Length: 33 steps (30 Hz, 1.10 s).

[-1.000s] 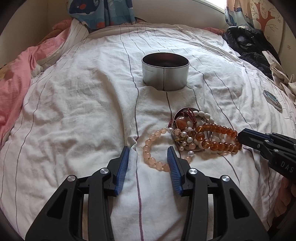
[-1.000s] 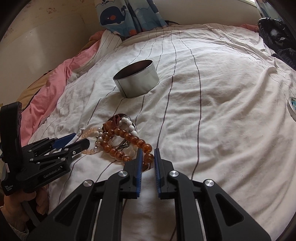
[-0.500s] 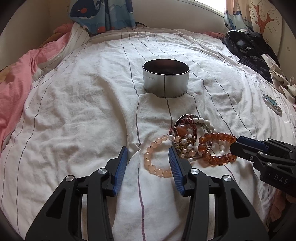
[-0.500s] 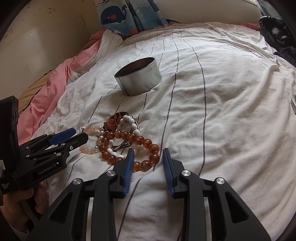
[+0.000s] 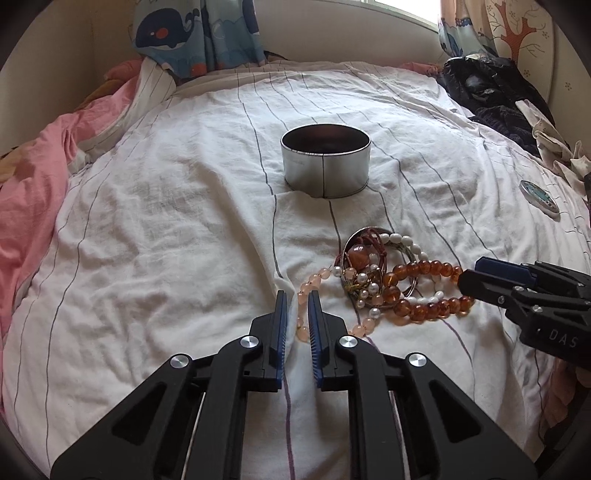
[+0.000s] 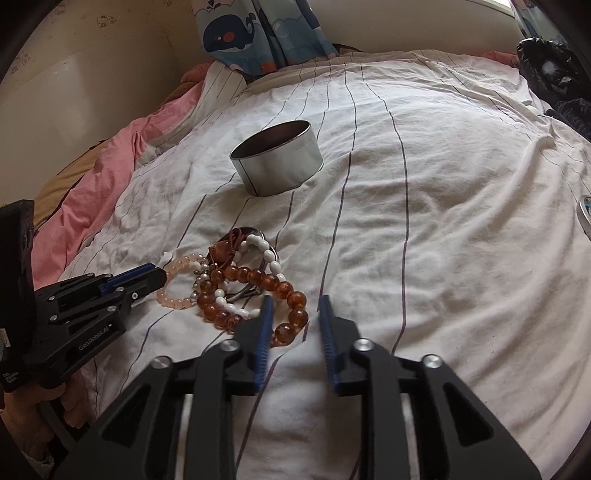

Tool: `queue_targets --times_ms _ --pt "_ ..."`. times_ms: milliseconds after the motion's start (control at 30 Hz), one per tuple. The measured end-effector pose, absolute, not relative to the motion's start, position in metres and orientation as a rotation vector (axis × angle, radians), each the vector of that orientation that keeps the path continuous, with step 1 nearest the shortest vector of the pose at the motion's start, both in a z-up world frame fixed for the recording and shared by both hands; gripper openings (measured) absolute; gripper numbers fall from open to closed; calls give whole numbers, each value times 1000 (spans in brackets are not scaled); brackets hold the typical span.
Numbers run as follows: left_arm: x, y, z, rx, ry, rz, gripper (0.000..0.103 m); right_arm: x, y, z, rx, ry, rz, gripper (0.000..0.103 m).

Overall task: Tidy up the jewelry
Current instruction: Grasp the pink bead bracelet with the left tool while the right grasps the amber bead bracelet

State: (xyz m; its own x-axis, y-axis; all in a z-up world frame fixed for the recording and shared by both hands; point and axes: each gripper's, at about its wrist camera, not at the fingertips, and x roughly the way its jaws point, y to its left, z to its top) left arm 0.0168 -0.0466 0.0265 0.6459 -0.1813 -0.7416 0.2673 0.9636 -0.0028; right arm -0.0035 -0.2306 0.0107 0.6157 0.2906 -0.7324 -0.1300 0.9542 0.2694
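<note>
A tangle of bracelets lies on the white striped sheet: a pale pink bead bracelet (image 5: 308,286), an amber bead bracelet (image 5: 424,291), white beads and a metal bangle. A round silver tin (image 5: 325,165) stands open behind them. My left gripper (image 5: 295,295) has its jaws narrowed at the pink bracelet's left edge; whether they pinch it is unclear. My right gripper (image 6: 294,301) is open, its left finger against the amber bracelet (image 6: 258,291). The tin (image 6: 277,162) stands farther back.
A pink blanket (image 5: 33,177) lies at the left. Dark clothes (image 5: 491,92) are piled at the far right. A small round tin lid (image 5: 538,197) lies on the sheet at the right. A whale-print curtain (image 6: 258,33) hangs behind the bed.
My left gripper's jaws have closed most of the way at the pink bracelet. My right gripper has opened wider and moved up against the amber beads.
</note>
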Motion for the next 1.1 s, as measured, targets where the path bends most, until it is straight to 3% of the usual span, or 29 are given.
queue_targets --times_ms 100,233,400,1100 --pt "23 -53 28 115 824 -277 21 -3 -231 10 198 880 239 40" --pt "37 -60 11 142 893 -267 23 0 -227 5 183 900 239 39" --pt "33 -40 7 143 906 -167 12 0 -223 4 169 907 271 19" --pt "29 -41 10 181 878 -112 15 2 -222 2 174 918 271 19"
